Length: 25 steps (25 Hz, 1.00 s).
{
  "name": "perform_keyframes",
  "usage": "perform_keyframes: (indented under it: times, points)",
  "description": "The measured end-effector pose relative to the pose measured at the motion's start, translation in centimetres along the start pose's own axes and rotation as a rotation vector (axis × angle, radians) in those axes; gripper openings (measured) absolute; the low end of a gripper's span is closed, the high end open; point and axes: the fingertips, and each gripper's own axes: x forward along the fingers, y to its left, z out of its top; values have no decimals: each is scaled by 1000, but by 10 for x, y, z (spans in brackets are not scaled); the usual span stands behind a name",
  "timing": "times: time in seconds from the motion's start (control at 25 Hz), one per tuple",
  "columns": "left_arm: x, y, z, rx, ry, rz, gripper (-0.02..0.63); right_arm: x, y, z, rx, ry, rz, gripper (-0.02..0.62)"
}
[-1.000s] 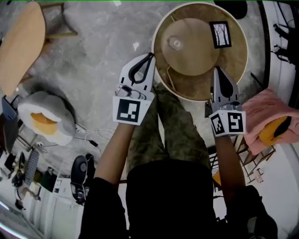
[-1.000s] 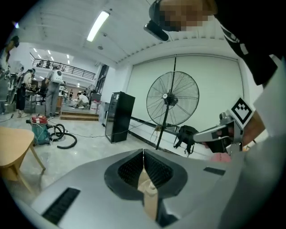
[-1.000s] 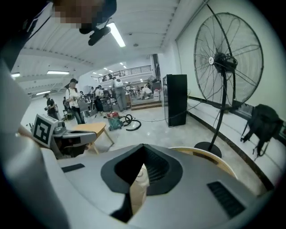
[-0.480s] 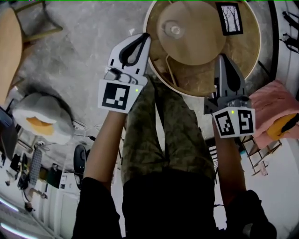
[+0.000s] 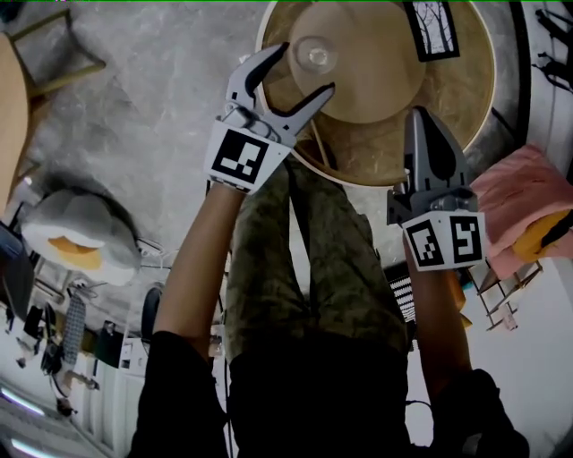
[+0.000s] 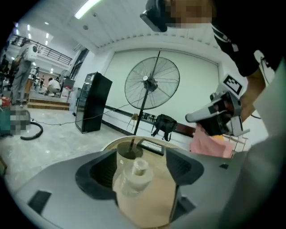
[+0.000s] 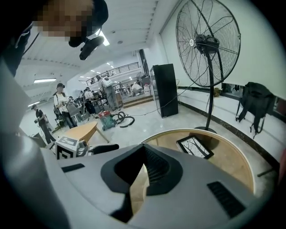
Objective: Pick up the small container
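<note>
2 claws reach out past the person's camouflage-trousered legs (image 5: 331, 259) as I watch. The left claw (image 5: 304, 70) is released, its jaws having just been opening. The small container (image 5: 315, 54), a clear capped pot, stands between them in the left gripper view, in a gap wider than itself. The right claw (image 5: 421, 121) is clenched on nothing, its tip over the near part of the round wooden desk (image 5: 376, 182). The small container rests on a raised tan disc (image 5: 385, 80) on that desk. Beyond it a black-framed picture (image 5: 431, 27) lies flat. Off to the right I see a pink cloth (image 5: 524, 201), and a standing fan (image 6: 152, 82) is by the far wall.
</note>
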Motion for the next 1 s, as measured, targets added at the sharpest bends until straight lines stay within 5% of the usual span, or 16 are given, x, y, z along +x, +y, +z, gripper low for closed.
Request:
perform_keyframes:
  times: [0.16,0.48,1.0]
  points:
    - [25,6,-26,98,68,4,379,1,-2,-9,-15,23,-6,17]
    - [60,9,-57,177,163,-30,388,2,-14,-22,-19,39,-23,17]
    - [92,9,-71,215,207,-42,388,-2,-30,-30,12,41,-68,17]
